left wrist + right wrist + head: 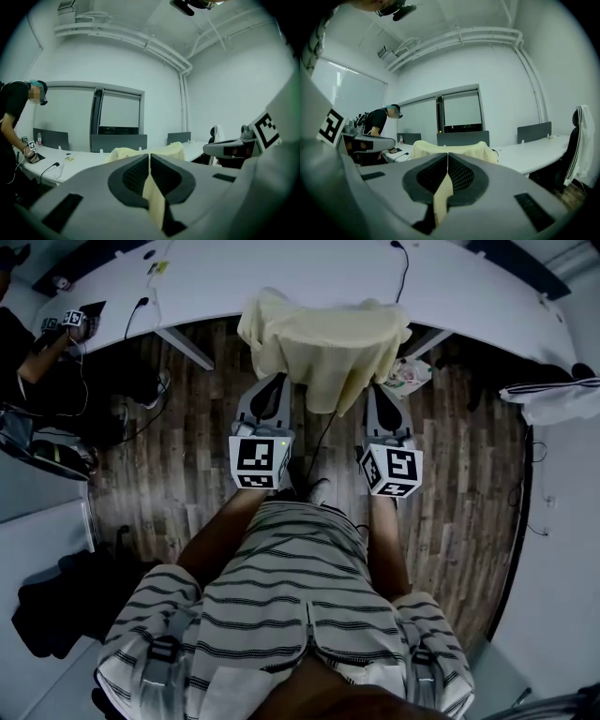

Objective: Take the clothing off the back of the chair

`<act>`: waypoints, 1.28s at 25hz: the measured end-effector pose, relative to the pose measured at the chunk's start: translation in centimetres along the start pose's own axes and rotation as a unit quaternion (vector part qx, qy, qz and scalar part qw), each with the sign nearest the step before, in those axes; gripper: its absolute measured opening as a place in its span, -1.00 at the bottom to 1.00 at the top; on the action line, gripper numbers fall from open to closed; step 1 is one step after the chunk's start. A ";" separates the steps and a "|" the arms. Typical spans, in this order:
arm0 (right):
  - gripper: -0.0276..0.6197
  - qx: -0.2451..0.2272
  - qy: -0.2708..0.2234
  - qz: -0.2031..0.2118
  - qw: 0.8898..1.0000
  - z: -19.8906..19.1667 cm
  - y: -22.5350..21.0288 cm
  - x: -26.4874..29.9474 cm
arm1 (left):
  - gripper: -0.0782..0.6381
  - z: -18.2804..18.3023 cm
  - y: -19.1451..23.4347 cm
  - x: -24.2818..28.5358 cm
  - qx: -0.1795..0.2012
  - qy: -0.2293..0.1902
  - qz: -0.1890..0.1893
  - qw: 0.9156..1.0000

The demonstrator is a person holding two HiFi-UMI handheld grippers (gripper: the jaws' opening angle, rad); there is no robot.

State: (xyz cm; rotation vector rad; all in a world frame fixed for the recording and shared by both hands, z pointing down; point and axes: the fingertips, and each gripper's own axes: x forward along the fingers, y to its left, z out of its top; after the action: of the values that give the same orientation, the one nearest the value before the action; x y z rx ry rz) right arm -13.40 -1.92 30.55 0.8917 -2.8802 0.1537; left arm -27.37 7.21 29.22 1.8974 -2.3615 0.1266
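A pale yellow garment (323,343) hangs spread between my two grippers, in front of the white desk. My left gripper (272,382) is shut on its left lower edge, and my right gripper (377,390) is shut on its right lower edge. In the left gripper view a fold of the yellow cloth (154,201) is pinched between the dark pads (133,176), and the bulk of it bulges beyond the tips. The right gripper view shows the same: cloth (442,194) between the pads (461,176). The garment hides whatever is under it, so I see no chair back.
A long curved white desk (281,268) runs behind the garment, with cables on it. A person (28,343) bends over its left end. At the right is a chair with a white striped jacket (553,395). A small bag (410,373) lies on the wooden floor.
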 end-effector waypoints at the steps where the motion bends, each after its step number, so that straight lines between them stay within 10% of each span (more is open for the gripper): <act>1: -0.85 0.001 0.002 0.000 1.000 -0.1 -0.2 0.3 | -0.71 -0.2 0.1 0.3 -0.001 0.003 0.001 1.000; 32: -0.17 -0.005 0.053 -0.024 0.998 -2.4 -7.2 8.6 | -0.27 -4.2 5.0 7.5 -0.007 0.074 0.045 0.996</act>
State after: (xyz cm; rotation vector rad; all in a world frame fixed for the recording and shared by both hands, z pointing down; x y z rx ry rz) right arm -16.17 -12.29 34.66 0.9196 -2.7572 0.1777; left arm -33.67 1.59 34.43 1.7121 -2.3436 0.2488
